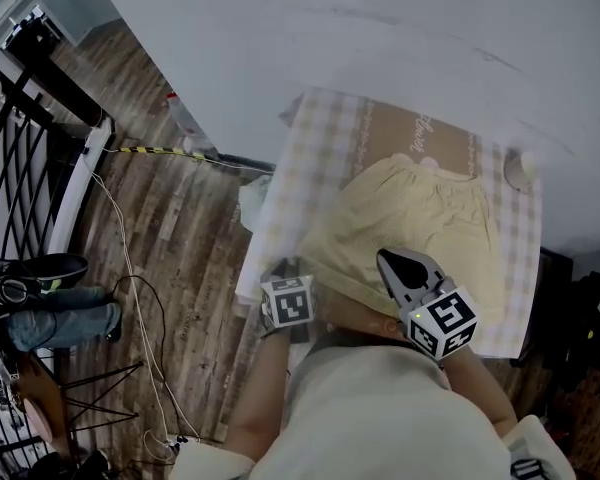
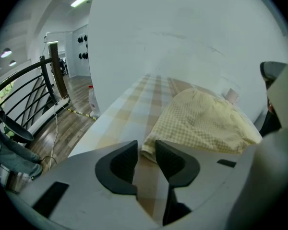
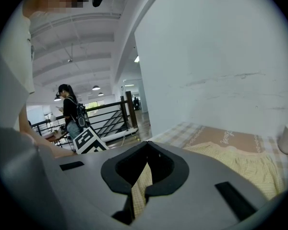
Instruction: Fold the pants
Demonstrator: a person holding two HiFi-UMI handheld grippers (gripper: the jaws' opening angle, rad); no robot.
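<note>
At the left of the head view lay a wooden floor (image 1: 180,238) with a black railing (image 1: 20,158) and thin cables across it. Toward the lower middle, the left gripper (image 2: 145,148) pointed down at the near left edge of the checked tablecloth (image 1: 320,138). Its jaws stood apart with nothing pressed between them, and the near left corner of the pants lay just at the gap beyond their tips. The pale yellow checked pants (image 1: 420,208) lay on the cloth in the middle of the frame, waistband toward the wall. At the lower right, the right gripper (image 3: 147,145) was clamped on a fold of the pants' yellow fabric. A small pale object (image 1: 520,171) sat at the cloth's far right edge.
</note>
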